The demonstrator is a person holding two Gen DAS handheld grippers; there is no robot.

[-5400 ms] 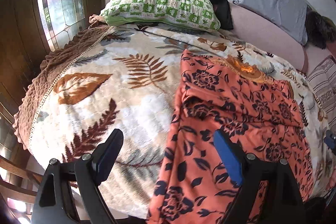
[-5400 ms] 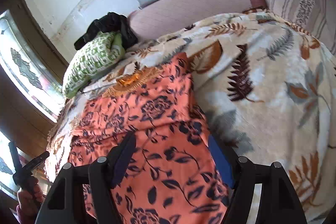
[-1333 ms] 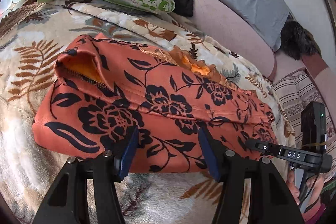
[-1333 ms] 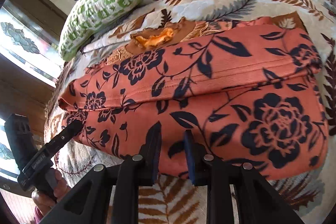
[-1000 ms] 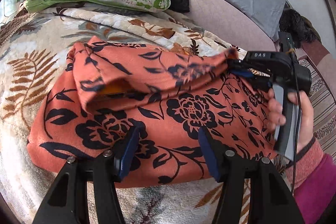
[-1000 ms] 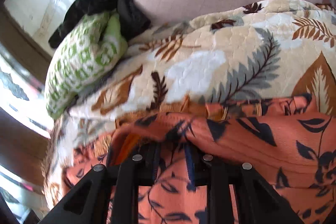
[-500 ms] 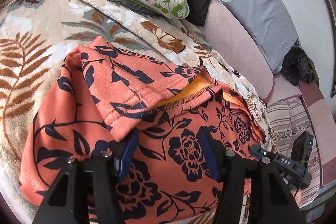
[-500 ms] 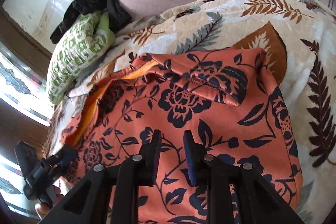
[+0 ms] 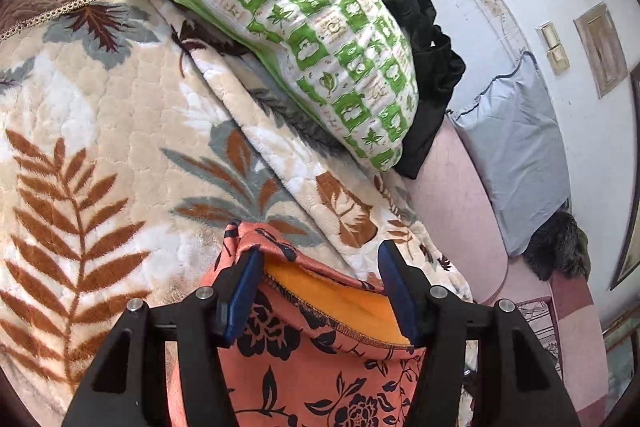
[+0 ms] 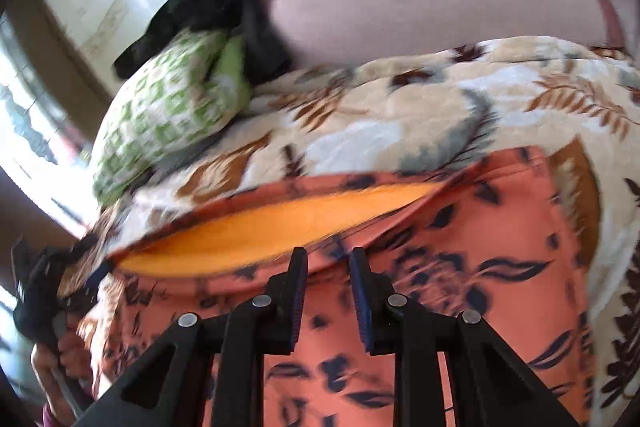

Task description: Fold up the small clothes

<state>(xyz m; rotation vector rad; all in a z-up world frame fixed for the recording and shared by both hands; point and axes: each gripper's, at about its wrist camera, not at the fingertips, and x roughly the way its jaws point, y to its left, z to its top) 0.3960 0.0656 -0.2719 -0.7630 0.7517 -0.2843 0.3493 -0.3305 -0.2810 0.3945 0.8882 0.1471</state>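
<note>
Compared with a second ago, both wrist cameras now sit lower and closer over the orange floral garment point(image 9: 320, 367), and a band of its plain orange lining point(image 10: 280, 223) lies exposed across the far edge. It rests on a cream leaf-print blanket point(image 9: 100, 131) covering a bed, with a green checked pillow point(image 9: 288, 11) beyond it. The left gripper point(image 9: 316, 291) stands about half open, its blue pads straddling the raised edge of the cloth without clearly pinching it. The right gripper point(image 10: 328, 291) is nearly closed, with only a narrow gap; whether it pinches fabric cannot be told through the blur. To fold neatly, the loose top layer probably needs pulling flat so the lining is hidden and the edges line up. Black flowers and leaves pattern the soft, fleecy-looking cloth, already doubled over itself.
</note>
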